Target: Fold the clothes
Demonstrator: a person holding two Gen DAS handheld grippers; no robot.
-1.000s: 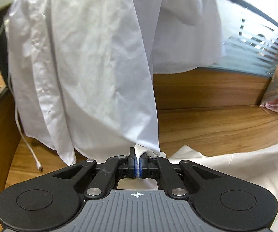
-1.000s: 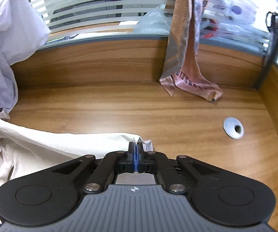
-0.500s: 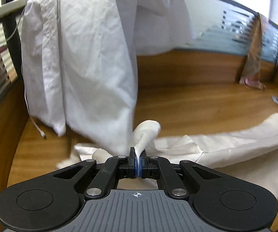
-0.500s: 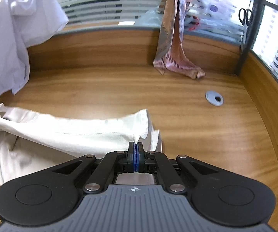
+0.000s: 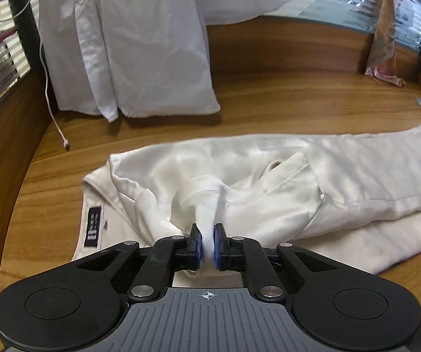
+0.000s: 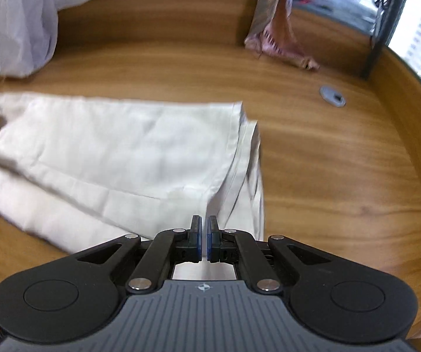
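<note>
Cream trousers (image 5: 342,170) lie folded lengthwise on the wooden desk (image 5: 283,108), their waistband with a black label (image 5: 93,230) at the near left. My left gripper (image 5: 208,231) hangs low over the waist end. A pinched ridge of the fabric still stands between its blue pads while the jaws are opening. In the right wrist view the leg end of the trousers (image 6: 108,146) lies flat, its hems stacked. My right gripper (image 6: 204,223) is shut on the near edge of the hem, where a thin fold runs up into the pads.
A white shirt (image 5: 140,44) hangs at the back left, also in the right wrist view (image 6: 20,23), with a white cable (image 5: 49,94) beside it. A pink scarf (image 6: 281,29) hangs at the back right near a grey cable grommet (image 6: 332,96). Wooden walls ring the desk.
Both grippers have come down and back toward the near edge. The trousers, held up and stretched before, now lie flat on the desk. The left pads have parted a little.
</note>
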